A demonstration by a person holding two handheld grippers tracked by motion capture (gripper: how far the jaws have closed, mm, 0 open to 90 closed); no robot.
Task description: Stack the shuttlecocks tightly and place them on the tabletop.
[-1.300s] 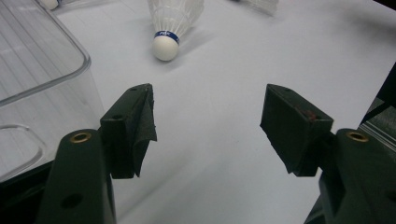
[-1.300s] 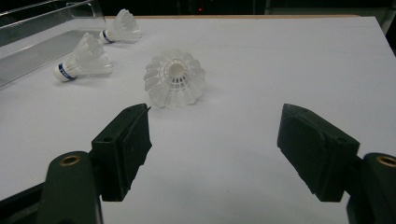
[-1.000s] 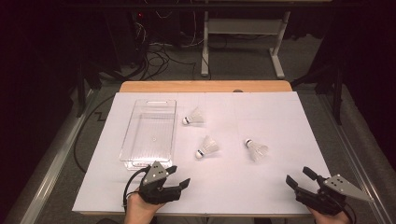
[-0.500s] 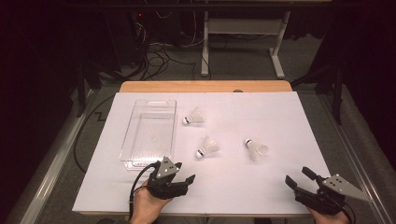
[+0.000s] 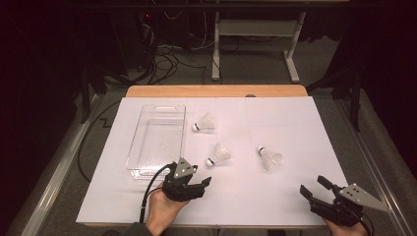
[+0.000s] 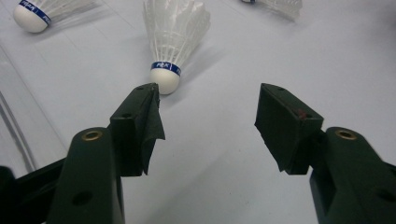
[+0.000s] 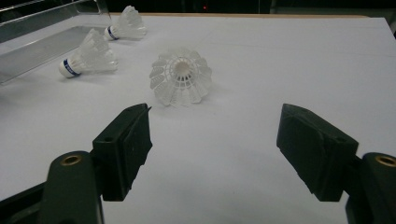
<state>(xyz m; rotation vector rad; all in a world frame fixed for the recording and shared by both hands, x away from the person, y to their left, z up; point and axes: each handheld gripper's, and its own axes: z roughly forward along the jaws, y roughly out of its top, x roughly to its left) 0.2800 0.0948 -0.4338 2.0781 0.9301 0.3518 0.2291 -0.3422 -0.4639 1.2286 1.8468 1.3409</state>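
Observation:
Three white shuttlecocks lie on the white table sheet. The middle one (image 5: 219, 155) (image 6: 175, 32) lies just ahead of my left gripper (image 5: 204, 184) (image 6: 208, 107), its cork end near the left jaw tip. That gripper is open and holds nothing. Another shuttlecock (image 5: 269, 157) (image 7: 181, 77) lies with its feather skirt toward my right gripper (image 5: 314, 186) (image 7: 215, 135), which stands open and empty at the front right. The third shuttlecock (image 5: 204, 123) (image 7: 125, 24) rests beside a clear plastic tray (image 5: 157, 142) (image 7: 42, 46), which is empty.
The white sheet (image 5: 295, 128) covers the table up to a wooden strip (image 5: 216, 91) at the far edge. Cables and a metal stand (image 5: 255, 29) are on the dark floor beyond. A black cable (image 5: 147, 196) trails from the left gripper.
My left gripper has moved forward and a little right, closer to the middle shuttlecock. The right gripper and the shuttlecocks have stayed where they were.

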